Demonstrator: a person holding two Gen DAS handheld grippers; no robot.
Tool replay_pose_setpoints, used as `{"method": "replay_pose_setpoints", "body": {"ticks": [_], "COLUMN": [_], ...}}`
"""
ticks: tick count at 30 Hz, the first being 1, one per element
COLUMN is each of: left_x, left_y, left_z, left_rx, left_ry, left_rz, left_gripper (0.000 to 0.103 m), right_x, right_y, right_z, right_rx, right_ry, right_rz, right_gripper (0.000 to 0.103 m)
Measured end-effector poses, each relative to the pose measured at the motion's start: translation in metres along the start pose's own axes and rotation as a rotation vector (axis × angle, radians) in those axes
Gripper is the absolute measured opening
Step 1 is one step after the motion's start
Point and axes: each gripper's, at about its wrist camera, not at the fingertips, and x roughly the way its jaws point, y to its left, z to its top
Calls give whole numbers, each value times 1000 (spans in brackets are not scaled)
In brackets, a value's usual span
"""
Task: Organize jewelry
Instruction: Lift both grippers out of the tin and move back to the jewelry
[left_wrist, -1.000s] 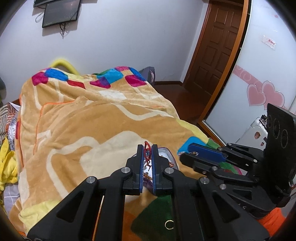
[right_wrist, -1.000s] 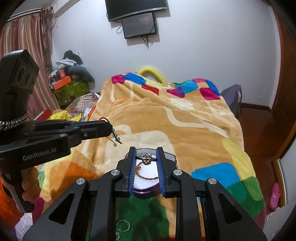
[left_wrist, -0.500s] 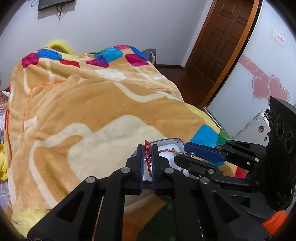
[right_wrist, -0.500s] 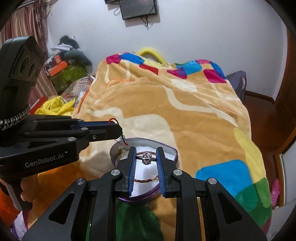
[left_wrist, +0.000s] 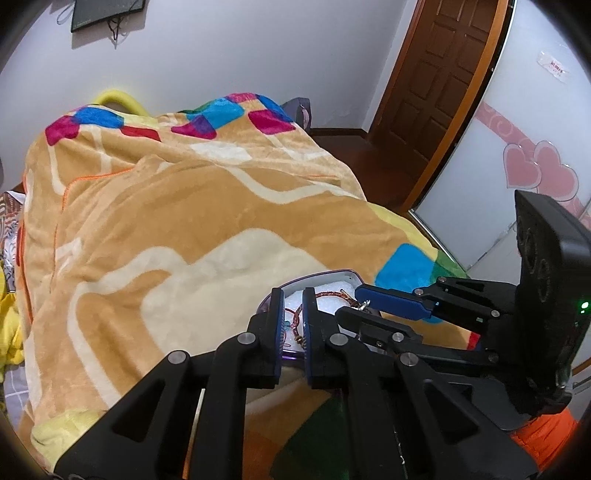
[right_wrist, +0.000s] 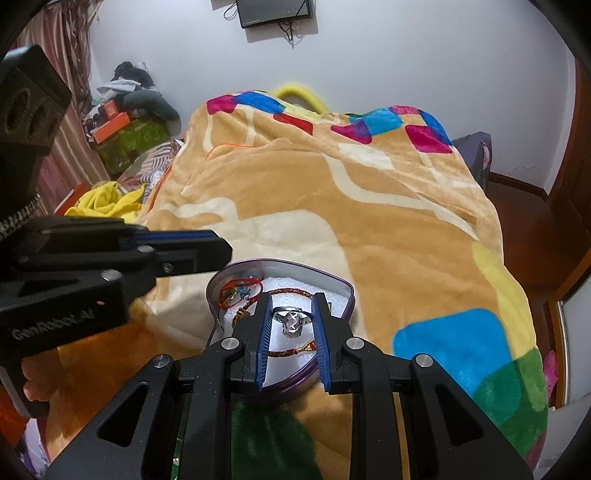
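Observation:
A purple heart-shaped tin (right_wrist: 334, 282) with white foam lining lies on the bed; it also shows in the left wrist view (left_wrist: 325, 276). A red string bracelet (right_wrist: 240, 291) lies inside at its left, and a braided brown bracelet (right_wrist: 291, 291) lies across the foam. My right gripper (right_wrist: 291, 314) is shut on a silver ring with a clear stone (right_wrist: 291, 320), held just over the tin. My left gripper (left_wrist: 293, 297) hangs over the tin's left side, jaws slightly apart and empty, the red bracelet (left_wrist: 290, 321) below them.
The tin rests on an orange patterned blanket (right_wrist: 369, 206) covering the bed. Piled clothes and boxes (right_wrist: 125, 110) stand at the far left by a curtain. A brown door (left_wrist: 439, 88) and a wardrobe panel with pink hearts (left_wrist: 543, 173) are to the right.
My left gripper let go of the red bracelet, which now lies in the tin. My right gripper moved lower over the tin with the ring.

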Motion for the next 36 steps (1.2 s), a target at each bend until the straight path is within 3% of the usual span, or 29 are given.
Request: {"method": "replay_pose_setpoints", "body": {"ticks": [18, 30, 36], "left_x": [-72, -121, -127], "left_y": [-19, -46, -54], "left_z": [-23, -53, -69], "left_rx": [52, 83, 81], "left_ry": [-106, -162, -147], "left_rz": [91, 101, 92], "left_gripper": [31, 36, 38], "right_x": [-60, -117, -127], "right_y": [15, 29, 27], "right_z": [-2, -24, -42], "right_rx": [-38, -63, -38], "right_ry": [-123, -210, -203], "right_rz": [-73, -117, -122], "right_gripper": [34, 36, 36]}}
